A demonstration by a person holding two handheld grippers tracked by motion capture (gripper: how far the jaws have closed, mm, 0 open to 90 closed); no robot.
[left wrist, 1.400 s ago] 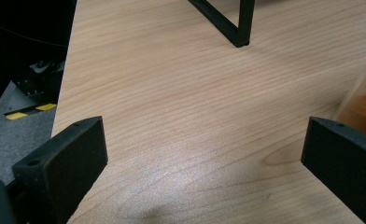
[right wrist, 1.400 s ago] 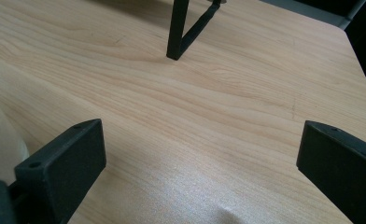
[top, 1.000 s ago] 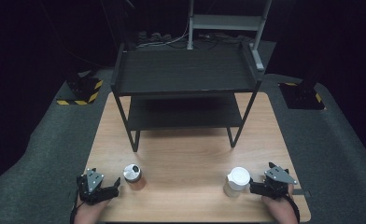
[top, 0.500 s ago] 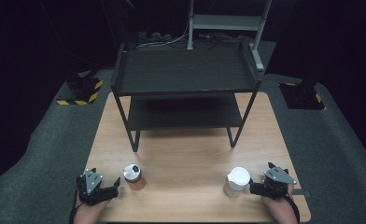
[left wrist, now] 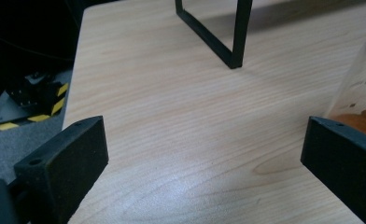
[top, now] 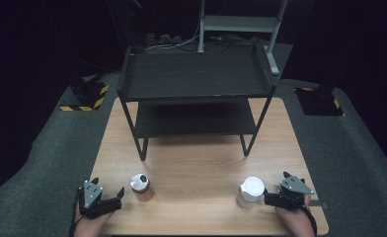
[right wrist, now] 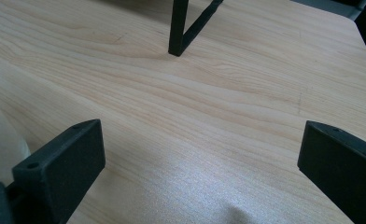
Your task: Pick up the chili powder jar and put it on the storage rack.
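Jars are what we have in hand: two of them stand upright near the front edge of the worktop (top: pixel 196 163), one just beside each tool and touched by neither. Our left tool (top: pixel 113 199) rests at the front left corner with its jaws spread wide and nothing between them; the spice jar (top: pixel 140 184) stands just to its right and a little farther from us, so a short move rightward and forward would bring it between the jaws. In the left gripper view that jar (left wrist: pixel 358 93) shows at the right edge as a clear wall with orange-brown powder at the bottom; from above it has a silvery lid. Our right tool (top: pixel 268 199) is likewise wide open and holds nothing, and the white jar (top: pixel 251 191) stands just to its left, very close to the jaw tips. It looks pale and cloudy with a white lid. Each jar's long axis is vertical, so we judge a level sideways grip suits both. Behind them stands a black two-tier shelf (top: pixel 196 81)
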